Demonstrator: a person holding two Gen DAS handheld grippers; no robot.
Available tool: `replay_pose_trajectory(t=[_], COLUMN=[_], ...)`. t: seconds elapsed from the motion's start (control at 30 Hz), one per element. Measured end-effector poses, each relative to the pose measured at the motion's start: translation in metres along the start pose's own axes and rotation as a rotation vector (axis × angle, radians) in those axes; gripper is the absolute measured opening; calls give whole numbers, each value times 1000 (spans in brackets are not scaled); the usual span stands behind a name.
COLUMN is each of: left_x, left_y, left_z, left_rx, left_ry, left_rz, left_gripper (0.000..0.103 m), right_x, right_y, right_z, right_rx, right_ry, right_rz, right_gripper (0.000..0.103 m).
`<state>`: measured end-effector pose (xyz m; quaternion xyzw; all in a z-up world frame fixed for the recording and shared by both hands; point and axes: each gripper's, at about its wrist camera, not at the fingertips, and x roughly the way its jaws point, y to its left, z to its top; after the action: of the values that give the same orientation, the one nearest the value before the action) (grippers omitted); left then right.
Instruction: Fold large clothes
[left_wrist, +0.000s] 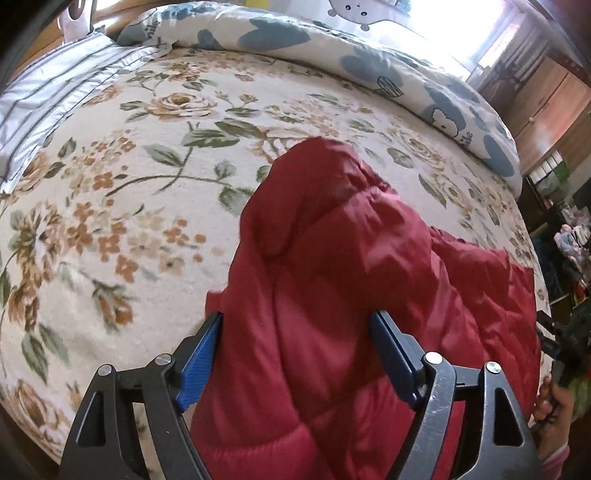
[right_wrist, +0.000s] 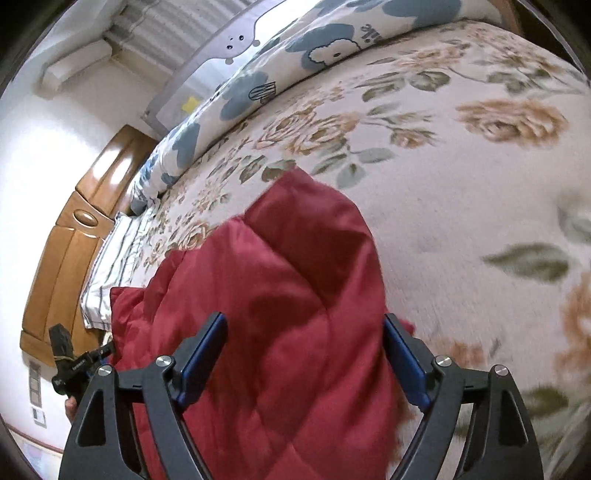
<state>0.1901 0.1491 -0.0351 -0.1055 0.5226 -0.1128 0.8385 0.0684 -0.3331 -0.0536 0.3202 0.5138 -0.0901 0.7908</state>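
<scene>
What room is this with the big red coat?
Most likely a bedroom: a bed with a floral blanket, a rolled quilt with blue flowers, a striped pillow, and a wooden headboard.

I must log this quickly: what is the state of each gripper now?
Left gripper: open, jaws apart around the red jacket.
Right gripper: open, jaws apart around the same jacket.

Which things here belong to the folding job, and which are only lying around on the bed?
Belong to the job:
red quilted jacket
left gripper, open
right gripper, open

Lying about:
blue-flowered duvet
striped pillow
floral bedspread, only the work surface
</scene>
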Motion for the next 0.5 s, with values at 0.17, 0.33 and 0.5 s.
replay_pose_trajectory(t=[0.17, 0.33, 0.5], left_x=[8, 1, 22], left_y=[-10, -13, -14], left_z=[5, 19, 26], left_rx=[44, 35, 26], left_ry=[-16, -77, -72], left_rz=[46, 49, 88], left_gripper=[20, 16, 16], right_x=[5, -12, 6], right_y=[15, 26, 37], right_z=[6, 15, 24], right_rx=[-61, -62, -134], right_ry=[-24, -138, -151], right_rz=[-73, -81, -225], right_gripper=[23, 18, 17])
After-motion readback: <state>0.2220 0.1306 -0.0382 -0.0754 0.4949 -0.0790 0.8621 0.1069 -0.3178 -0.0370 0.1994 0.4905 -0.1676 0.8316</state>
